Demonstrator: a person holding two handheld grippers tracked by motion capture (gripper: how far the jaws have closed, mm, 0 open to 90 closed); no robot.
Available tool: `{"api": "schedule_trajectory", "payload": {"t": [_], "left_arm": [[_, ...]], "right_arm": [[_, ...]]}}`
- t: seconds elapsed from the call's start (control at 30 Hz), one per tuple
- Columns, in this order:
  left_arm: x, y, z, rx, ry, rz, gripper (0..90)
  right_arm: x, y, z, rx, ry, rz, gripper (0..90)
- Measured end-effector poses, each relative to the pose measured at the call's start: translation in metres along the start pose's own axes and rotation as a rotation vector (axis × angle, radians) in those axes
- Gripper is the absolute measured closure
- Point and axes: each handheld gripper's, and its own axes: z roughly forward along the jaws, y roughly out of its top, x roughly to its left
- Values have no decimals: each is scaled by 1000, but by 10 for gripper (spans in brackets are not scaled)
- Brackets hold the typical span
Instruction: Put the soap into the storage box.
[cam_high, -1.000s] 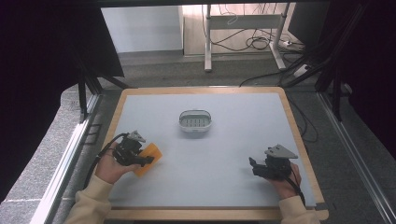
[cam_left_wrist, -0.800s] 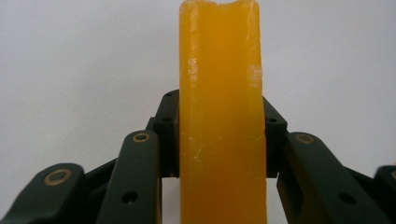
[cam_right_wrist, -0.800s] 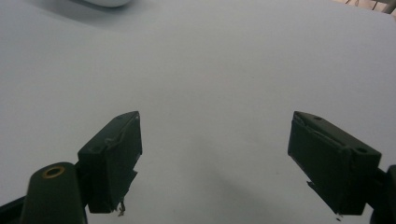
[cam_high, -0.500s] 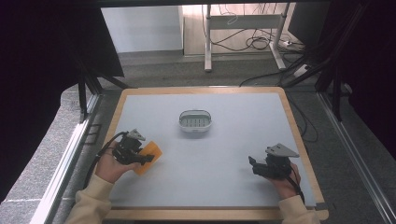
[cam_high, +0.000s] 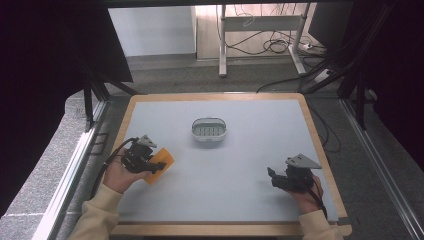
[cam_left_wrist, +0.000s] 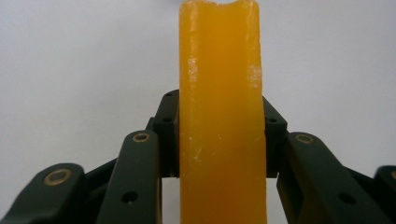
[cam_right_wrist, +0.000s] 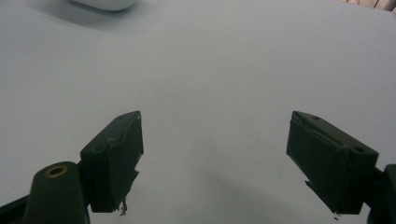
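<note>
The left gripper (cam_high: 150, 161) has its jaws closed on a flat orange sponge-like slab (cam_left_wrist: 219, 116), near and left of the small white oval dish with grey slotted insert (cam_high: 209, 129) on the grey table (cam_high: 240, 175). I think the soft slab could bend and slip. It looks waxy and rough-edged. The right gripper (cam_right_wrist: 215, 158), right of the dish, stands wide open and holds nothing.

Left claw (cam_left_wrist: 219, 140) clamped, right claw (cam_right_wrist: 215, 163) agape
</note>
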Motion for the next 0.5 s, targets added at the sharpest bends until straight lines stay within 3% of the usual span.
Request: {"api": "schedule_trajectory", "payload": {"t": [0.5], "left_arm": [[-1,18,-9,-40,-14,15,619]], "right_arm": [[0,-1,-2,-6,4,-6,191]]}}
